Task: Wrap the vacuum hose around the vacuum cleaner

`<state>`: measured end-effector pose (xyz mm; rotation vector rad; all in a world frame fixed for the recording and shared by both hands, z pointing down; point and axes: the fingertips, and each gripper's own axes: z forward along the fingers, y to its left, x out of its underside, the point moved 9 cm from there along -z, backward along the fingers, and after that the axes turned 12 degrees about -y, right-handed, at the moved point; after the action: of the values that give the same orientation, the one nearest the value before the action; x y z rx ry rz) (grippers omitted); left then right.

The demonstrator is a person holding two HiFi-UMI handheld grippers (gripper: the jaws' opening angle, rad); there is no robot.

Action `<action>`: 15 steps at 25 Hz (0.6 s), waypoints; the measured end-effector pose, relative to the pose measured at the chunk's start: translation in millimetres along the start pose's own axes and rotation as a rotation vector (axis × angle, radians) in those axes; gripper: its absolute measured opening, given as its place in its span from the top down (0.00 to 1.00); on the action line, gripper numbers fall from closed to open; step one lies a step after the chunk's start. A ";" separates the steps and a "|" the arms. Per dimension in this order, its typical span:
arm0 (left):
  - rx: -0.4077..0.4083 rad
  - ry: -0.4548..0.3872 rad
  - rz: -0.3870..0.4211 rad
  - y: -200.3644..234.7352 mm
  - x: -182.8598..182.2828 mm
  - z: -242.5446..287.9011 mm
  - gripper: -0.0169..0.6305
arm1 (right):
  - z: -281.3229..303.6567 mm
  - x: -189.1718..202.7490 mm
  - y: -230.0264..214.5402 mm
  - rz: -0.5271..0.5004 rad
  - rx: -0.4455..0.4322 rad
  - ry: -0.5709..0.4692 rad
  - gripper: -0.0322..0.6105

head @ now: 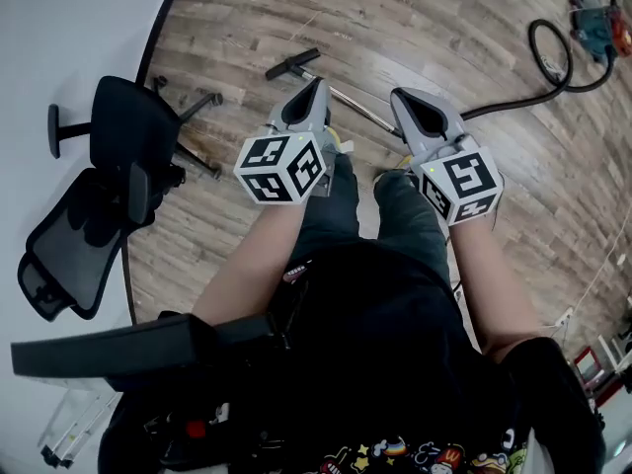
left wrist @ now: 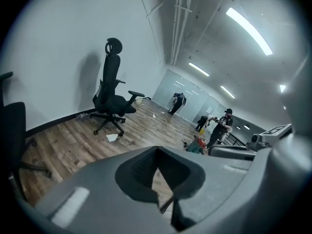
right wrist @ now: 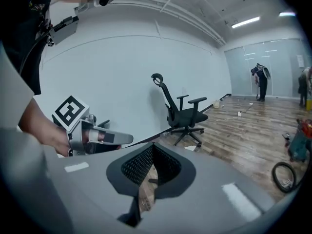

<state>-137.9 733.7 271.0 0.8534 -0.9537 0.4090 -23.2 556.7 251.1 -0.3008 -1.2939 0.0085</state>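
left gripper (head: 316, 85), right gripper (head: 397, 97), vacuum hose (head: 509, 106)

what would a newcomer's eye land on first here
The grey left gripper and right gripper, each bearing a black-and-white marker cube, sit side by side mid-picture, jaws together and empty. A black office chair stands at left by the white wall; a black vacuum hose curls across the wooden floor to the blue-and-red vacuum cleaner, top right.

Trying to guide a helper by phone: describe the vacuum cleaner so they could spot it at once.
Look across the wooden floor, to the side away from the white wall and the black office chair. The vacuum cleaner lies there, where a black hose curls into a loop. Its teal body with red parts sets it apart from the dark things around it.
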 end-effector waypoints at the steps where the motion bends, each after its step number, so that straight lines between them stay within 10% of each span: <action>1: -0.016 0.015 -0.015 6.1 12.5 6.0 0.97 | 3.7 9.2 -2.8 0.001 0.002 0.015 0.91; 15: -0.220 0.172 -0.109 146.3 306.4 128.4 0.97 | 104.7 293.3 -84.3 0.020 -0.007 0.128 0.91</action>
<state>-137.2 706.6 633.0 0.6555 -0.7733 0.2733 -54.1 549.1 572.1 -0.3153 -1.1641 0.0024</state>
